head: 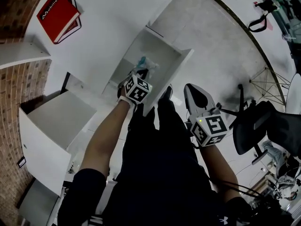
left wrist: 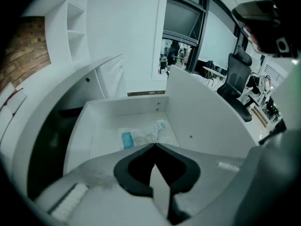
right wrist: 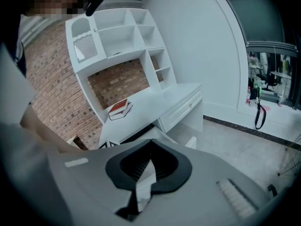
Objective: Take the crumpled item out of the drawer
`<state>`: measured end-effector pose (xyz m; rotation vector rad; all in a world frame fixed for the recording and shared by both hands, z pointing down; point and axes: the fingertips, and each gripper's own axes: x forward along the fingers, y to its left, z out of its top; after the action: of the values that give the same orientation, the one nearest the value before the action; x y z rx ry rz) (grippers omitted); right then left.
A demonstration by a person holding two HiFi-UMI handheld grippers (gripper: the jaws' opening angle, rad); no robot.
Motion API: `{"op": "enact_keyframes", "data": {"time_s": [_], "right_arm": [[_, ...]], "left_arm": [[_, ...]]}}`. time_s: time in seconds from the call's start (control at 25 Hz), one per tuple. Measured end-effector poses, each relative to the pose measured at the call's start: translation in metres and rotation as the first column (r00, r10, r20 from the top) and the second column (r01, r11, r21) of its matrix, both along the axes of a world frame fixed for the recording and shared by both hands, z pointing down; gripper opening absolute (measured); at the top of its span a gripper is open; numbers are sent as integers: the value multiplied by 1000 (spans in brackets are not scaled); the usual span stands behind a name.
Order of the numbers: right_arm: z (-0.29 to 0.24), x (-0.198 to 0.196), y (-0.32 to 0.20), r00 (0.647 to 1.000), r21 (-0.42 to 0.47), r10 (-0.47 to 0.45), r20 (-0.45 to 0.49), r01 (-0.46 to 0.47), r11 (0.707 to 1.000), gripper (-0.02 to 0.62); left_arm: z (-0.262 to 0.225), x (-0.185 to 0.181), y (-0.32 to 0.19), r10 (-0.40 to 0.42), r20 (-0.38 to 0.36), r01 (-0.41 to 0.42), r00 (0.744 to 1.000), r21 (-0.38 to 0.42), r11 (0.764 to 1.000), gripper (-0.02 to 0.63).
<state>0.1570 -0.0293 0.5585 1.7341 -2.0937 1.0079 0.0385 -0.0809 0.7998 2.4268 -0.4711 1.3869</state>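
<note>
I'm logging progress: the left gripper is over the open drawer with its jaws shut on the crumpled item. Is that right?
Not quite. The left gripper is over the open drawer and its jaws are shut, but on nothing. The crumpled item lies on the drawer floor ahead of the tips, not gripped. The left gripper view shows it.

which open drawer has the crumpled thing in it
The drawer under the left gripper, farther from the brick wall: the crumpled item lies on its floor. The other open drawer, beside the brick wall, looks empty.
</note>
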Motion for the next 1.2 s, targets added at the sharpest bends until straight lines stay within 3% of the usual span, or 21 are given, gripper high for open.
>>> {"op": "enact_keyframes", "data": {"time_s": [0.16, 0.4, 0.6, 0.96, 1.2], "right_arm": [[-15, -2, -7, 1000, 37, -21, -14, 21, 999, 3], [-39, -11, -8, 999, 88, -34, -20, 35, 995, 3], [-63, -23, -11, 998, 140, -65, -28, 68, 988, 3], [-106, -42, -27, 993, 244, -114, -36, 119, 962, 3], [-140, -63, -42, 986, 314, -161, -41, 165, 935, 3]], "left_arm": [[-31, -5, 4, 11, -30, -9, 999, 63, 998, 5], [-100, -10, 15, -62, -138, 73, 988, 76, 994, 5], [-158, -19, 12, -86, -197, 117, 977, 148, 982, 4], [-248, -50, 6, -197, -319, 271, 927, 205, 940, 5], [-317, -79, -10, -221, -393, 353, 893, 305, 885, 4]]}}
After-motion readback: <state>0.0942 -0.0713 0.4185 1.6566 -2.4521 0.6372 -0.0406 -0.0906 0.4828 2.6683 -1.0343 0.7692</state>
